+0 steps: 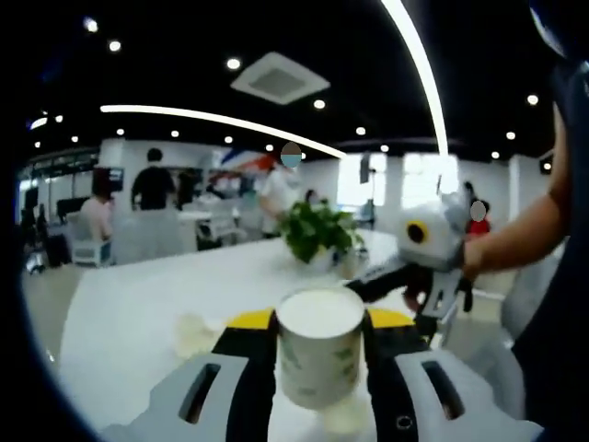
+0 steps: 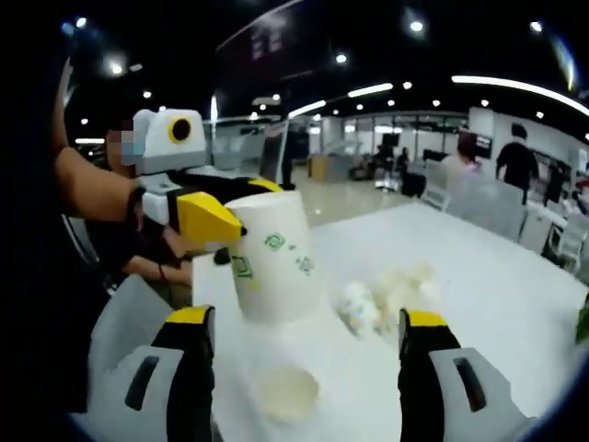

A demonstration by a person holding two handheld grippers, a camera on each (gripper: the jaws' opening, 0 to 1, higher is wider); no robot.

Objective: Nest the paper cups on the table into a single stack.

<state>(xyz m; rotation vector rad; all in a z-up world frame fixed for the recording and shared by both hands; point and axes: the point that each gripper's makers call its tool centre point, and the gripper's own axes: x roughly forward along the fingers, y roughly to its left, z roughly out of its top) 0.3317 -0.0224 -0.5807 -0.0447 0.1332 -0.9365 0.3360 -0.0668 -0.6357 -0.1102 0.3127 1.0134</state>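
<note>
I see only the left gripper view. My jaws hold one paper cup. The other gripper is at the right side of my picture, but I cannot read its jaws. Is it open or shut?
Observer: The right gripper is open. Its jaws stand wide apart and hold nothing.
Operator: Which end of my cup is down?
Observer: In the right gripper view the held cup is narrower at the top and wider at the bottom, so its mouth appears to face down.
Operator: Is something below it?
Observer: Yes, a second cup sits on the table just below the held cup, nearer the right gripper's camera, with its open mouth showing.
</note>
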